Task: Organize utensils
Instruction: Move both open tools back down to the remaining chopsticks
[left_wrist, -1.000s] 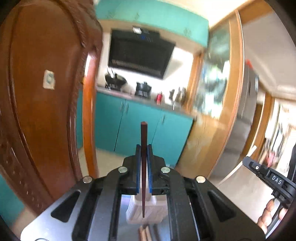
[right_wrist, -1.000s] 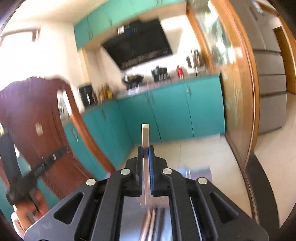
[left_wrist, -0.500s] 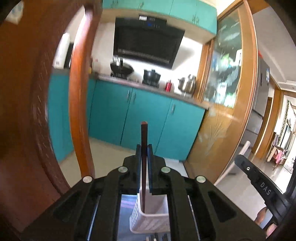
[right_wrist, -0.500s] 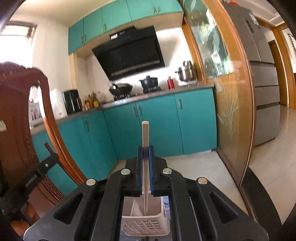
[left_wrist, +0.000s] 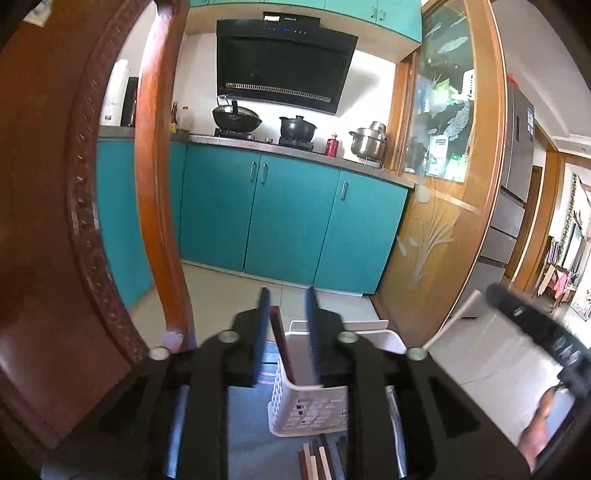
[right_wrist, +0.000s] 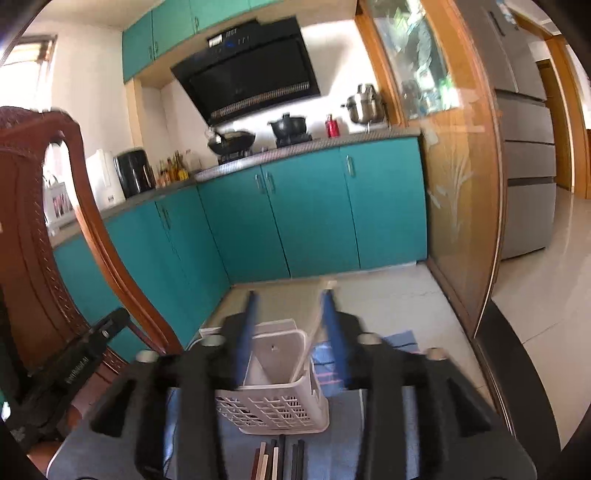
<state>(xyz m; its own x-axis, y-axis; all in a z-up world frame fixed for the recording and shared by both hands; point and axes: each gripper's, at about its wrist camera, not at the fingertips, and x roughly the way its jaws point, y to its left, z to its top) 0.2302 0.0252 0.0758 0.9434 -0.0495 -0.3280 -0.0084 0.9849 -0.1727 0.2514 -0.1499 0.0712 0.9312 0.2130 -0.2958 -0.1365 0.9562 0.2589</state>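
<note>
My left gripper (left_wrist: 287, 295) hangs over a white slotted basket (left_wrist: 306, 402) and its jaws are opening. A dark brown chopstick (left_wrist: 282, 347) stands tilted between them, free of both pads, with its lower end inside the basket. My right gripper (right_wrist: 289, 295) is over the same basket (right_wrist: 284, 406), jaws opening too. A pale wooden chopstick (right_wrist: 314, 332) leans loose beside the right finger and drops into the basket. Several more chopsticks (right_wrist: 273, 461) lie on the table in front of the basket.
A carved wooden chair back (left_wrist: 44, 258) rises close on the left. A blue cloth (right_wrist: 399, 339) lies under and behind the basket, and the table's dark rim (right_wrist: 517, 369) curves along the right. The other hand's gripper (left_wrist: 535, 332) shows at the right edge.
Both grippers sank toward the basket. Their jaws, shut on upright chopsticks before, have parted, and each chopstick has tipped over and slid down into the basket.
</note>
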